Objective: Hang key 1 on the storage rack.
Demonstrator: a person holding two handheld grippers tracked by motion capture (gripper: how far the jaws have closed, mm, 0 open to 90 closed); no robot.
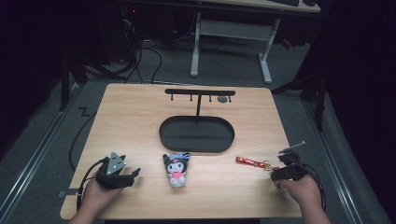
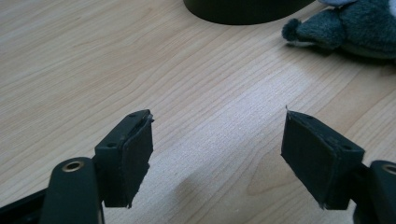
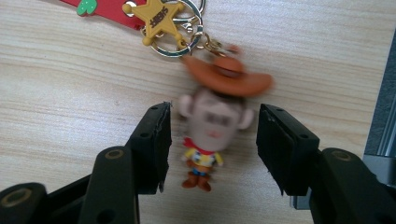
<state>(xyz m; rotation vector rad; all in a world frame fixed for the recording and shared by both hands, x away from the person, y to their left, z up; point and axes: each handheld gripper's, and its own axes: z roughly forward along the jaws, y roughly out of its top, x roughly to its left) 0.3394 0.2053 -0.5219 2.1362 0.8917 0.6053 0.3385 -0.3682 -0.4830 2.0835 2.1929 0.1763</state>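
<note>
In the high view the left gripper [image 1: 122,173] rests idle at the lower left of the table [image 1: 130,116], while the right gripper [image 1: 279,173] at lower right reaches the red keychain [image 1: 254,162], likely to hang it on the black hook stand [image 1: 200,92]. In the left gripper view the jaws gape, released, over bare wood near the plush toy [image 2: 355,28] at upper right. In the right gripper view the jaws straddle the cowboy figure [image 3: 212,126] without touching; its star badge [image 3: 157,18] reads "SHERIFF".

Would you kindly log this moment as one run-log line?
right gripper: open around cowboy figure keychain with red strap, not gripping | left gripper: open, nothing between jaws | black plush doll: lying on wooden table
</note>
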